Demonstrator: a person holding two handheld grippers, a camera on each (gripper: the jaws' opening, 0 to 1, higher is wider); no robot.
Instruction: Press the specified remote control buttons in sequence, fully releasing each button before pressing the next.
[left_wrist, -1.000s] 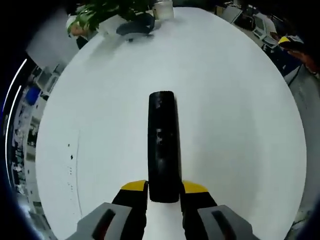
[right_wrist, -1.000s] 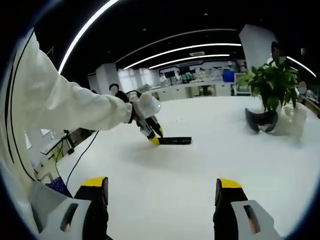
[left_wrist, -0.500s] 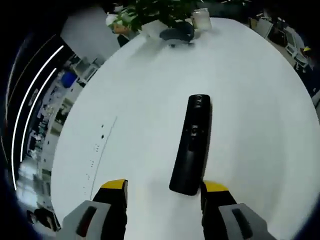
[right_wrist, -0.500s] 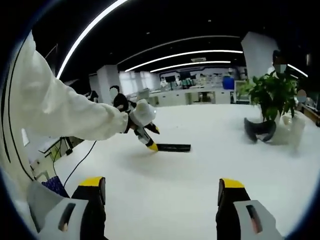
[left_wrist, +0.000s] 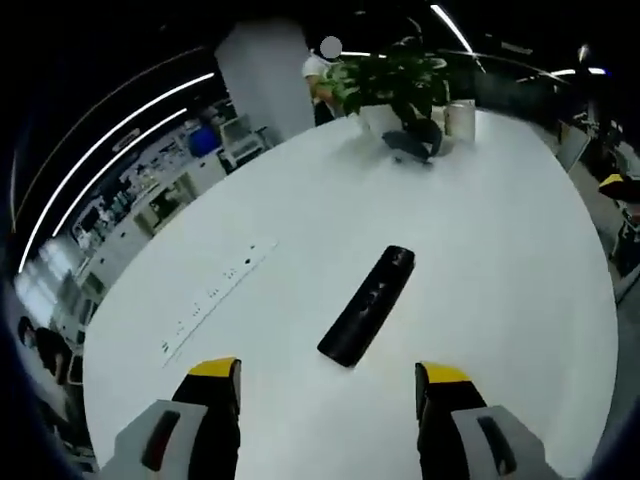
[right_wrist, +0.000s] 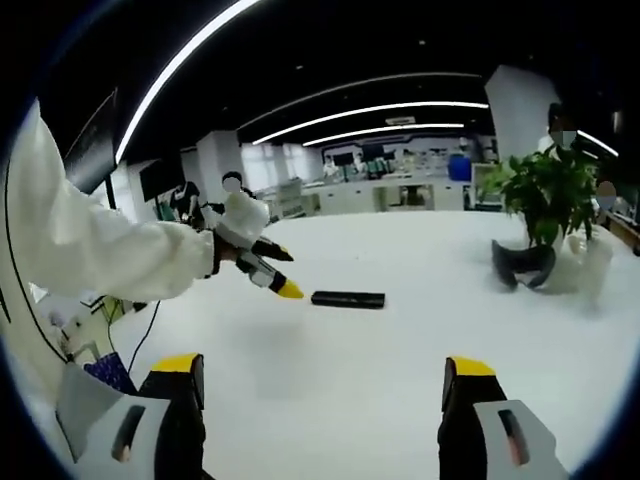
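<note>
Your left gripper (left_wrist: 327, 385) hangs with its jaws spread and empty; the remote (left_wrist: 367, 319) lies flat on the white table (left_wrist: 500, 260) just ahead, clear of both tips. Your right gripper (right_wrist: 320, 385) is spread too, well short of the remote. Steady the remote first, press squarely, and lift fully off. The plant (left_wrist: 395, 75) stands far behind.

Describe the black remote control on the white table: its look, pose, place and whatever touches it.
The remote control is a long, slim black bar with rounded ends, plastic by its look, and faint buttons along its top face. It lies flat on the white table, alone on a bare stretch. In the left gripper view it runs diagonally ahead of the open left gripper, apart from both jaws. In the right gripper view it lies just past the left gripper's yellow tip. Only the table touches it.
</note>
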